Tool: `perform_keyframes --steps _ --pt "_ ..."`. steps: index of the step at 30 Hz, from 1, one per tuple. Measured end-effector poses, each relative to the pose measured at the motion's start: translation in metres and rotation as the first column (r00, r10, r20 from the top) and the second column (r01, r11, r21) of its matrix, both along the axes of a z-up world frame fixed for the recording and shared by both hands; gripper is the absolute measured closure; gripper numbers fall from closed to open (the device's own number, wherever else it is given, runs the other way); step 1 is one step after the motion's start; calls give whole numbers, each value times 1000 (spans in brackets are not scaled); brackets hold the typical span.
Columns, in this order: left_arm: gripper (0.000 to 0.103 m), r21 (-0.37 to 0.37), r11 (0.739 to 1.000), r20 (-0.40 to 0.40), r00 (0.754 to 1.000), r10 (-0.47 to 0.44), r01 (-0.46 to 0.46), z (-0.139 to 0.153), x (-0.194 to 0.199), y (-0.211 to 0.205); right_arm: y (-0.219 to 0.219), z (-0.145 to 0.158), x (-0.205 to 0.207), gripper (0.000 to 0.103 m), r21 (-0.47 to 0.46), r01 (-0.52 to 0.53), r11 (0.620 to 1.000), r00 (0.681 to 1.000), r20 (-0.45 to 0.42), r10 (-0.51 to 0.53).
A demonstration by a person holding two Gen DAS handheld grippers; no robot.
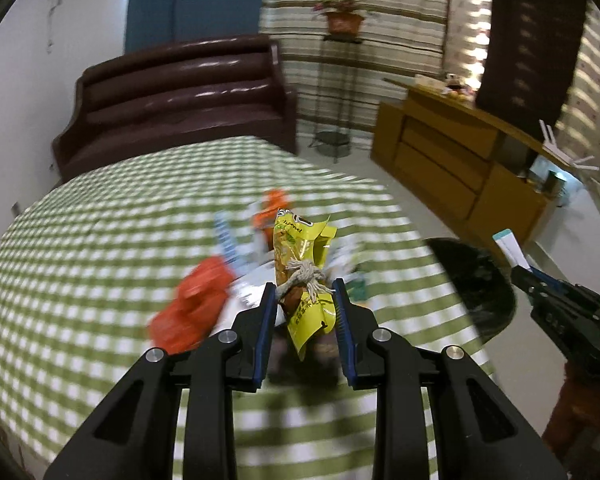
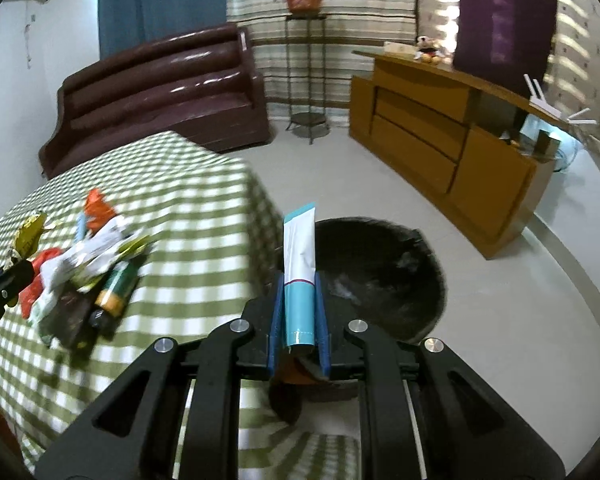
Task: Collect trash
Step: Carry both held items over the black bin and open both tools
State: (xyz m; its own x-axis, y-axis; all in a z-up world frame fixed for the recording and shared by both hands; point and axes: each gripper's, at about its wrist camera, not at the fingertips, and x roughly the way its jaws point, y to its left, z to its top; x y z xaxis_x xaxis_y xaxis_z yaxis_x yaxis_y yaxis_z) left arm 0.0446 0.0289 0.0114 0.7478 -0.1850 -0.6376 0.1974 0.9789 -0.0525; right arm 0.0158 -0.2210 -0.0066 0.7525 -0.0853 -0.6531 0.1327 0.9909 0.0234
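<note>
Left hand-held gripper (image 1: 305,294) clamps a crumpled yellow foil snack wrapper (image 1: 304,268). Right hand-held gripper (image 2: 299,300) pinches a white-and-teal plastic tube (image 2: 299,264) upright. Both are probably bound for the round black bin (image 2: 384,272) beside the green-checked surface (image 2: 188,200).

Left hand-held gripper (image 1: 305,294) seemingly clamped, tilted downward; right hand-held gripper (image 2: 299,292) clamped likewise.

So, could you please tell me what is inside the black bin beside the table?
The black bin shows only a dark interior with a faint pale smear. The tube held in the right gripper covers its left edge, so contents there cannot be seen.
</note>
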Motion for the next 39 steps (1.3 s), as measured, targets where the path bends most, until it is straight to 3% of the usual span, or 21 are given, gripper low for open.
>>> perform_keyframes --steps 16,33,34,37,39 --pt "74 37 985 -13 986 -166 167 -16 52 -131 -77 -13 26 88 47 75 996 997 15 -75" --pt "74 116 973 -68 979 -192 199 -41 90 -182 -111 -39 63 88 95 87 992 996 -17 -86" --pt "72 121 973 -71 980 -188 195 -43 92 -182 -111 -40 64 87 97 86 992 996 -20 -85" --pt "54 118 975 -84 980 -178 187 -46 95 -182 -115 -44 68 86 105 93 990 995 -26 -91" --pt "50 120 976 -78 982 -171 180 -46 95 -180 -117 -45 71 83 111 98 989 995 -32 -95"
